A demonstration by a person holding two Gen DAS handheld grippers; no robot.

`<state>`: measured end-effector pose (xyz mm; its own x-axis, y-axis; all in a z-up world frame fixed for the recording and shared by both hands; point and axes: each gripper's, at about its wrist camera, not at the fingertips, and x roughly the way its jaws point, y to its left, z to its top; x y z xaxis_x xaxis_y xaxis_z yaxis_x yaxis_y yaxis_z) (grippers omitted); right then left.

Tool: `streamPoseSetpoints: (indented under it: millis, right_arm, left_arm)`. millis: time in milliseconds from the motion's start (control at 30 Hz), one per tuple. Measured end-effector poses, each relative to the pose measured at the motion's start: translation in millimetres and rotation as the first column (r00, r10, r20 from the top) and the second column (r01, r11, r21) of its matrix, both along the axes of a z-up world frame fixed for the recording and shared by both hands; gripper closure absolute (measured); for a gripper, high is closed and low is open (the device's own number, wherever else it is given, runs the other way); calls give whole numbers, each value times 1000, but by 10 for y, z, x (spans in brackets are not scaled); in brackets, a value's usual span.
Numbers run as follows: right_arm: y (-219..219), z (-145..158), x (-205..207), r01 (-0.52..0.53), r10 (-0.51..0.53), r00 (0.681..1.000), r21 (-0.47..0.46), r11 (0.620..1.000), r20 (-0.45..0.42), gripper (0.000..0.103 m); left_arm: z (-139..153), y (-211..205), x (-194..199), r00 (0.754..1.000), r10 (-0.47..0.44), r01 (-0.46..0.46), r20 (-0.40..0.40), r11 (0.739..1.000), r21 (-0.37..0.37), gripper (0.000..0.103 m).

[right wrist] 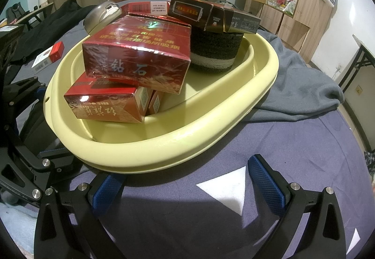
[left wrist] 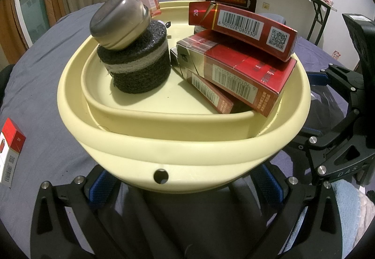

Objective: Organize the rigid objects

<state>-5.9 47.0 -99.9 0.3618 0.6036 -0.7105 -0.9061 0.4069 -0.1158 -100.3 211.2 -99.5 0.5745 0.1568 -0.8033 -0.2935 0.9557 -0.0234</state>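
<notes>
The left gripper [left wrist: 185,185] spreads its blue-padded fingers [left wrist: 105,186] either side of a pale yellow basin's [left wrist: 187,148] near edge, gripping nothing. The right gripper [right wrist: 191,185] is also spread, empty, above the blue cloth [right wrist: 304,141]. In the basin, red cigarette packs [left wrist: 236,71] lie stacked beside a black sponge cylinder [left wrist: 140,64] topped by a metal tin [left wrist: 119,20]. A dark pack [right wrist: 211,16] sits farther back; another red-and-white pack [left wrist: 11,151] stands apart on the cloth.
</notes>
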Motion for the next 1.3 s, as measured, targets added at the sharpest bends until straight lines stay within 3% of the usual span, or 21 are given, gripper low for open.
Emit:
streamPoseSetpoints:
  millis: [1300]
  right_arm:
    - [3, 1, 2, -1, 1, 1000, -2, 1000, 0, 0]
  left_arm:
    - [-1, 2, 7, 1000, 0, 0, -1, 1000, 1, 0]
